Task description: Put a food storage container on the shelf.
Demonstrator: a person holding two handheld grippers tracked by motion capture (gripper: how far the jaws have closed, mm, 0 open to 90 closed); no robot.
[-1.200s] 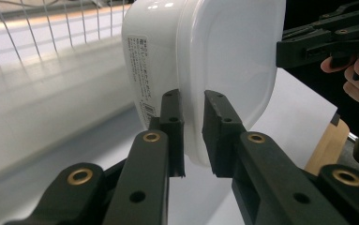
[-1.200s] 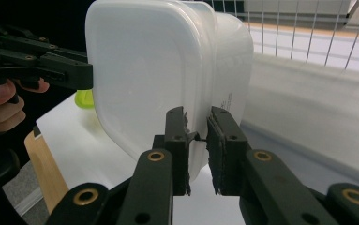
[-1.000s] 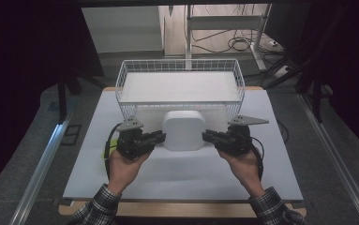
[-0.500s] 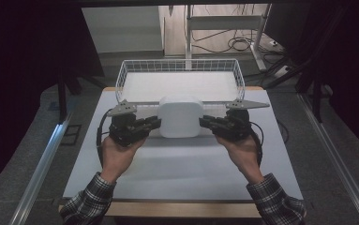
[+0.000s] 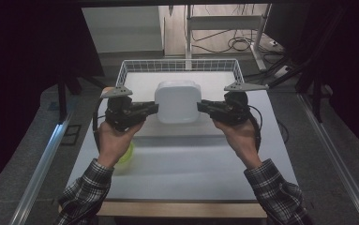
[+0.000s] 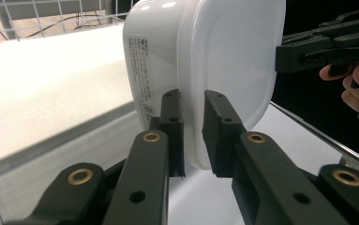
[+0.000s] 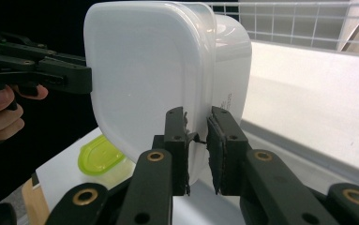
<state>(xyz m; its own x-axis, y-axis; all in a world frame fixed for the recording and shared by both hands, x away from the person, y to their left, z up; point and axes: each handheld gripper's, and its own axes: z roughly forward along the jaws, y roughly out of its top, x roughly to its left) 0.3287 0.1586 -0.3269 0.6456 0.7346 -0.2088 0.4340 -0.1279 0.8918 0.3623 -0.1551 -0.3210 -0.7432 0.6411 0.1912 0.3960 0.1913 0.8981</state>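
High view: white container [image 5: 177, 101] held off table [image 5: 191, 173] between left claw [image 5: 154, 108] and right claw [image 5: 200, 106], just before wire basket [image 5: 179, 65]; lift done, drop-in left.
Left gripper view: left claw [image 6: 191, 133] clamped on container rim [image 6: 192, 93].
Right gripper view: right claw [image 7: 197, 140] pinching opposite rim; yellow-green lid [image 7: 100, 157] below on table.

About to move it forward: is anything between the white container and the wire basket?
Nothing visible does. The white container hangs clamped by the left gripper and right gripper, near the wire basket, whose near rim looks lower. The green lid lies behind.
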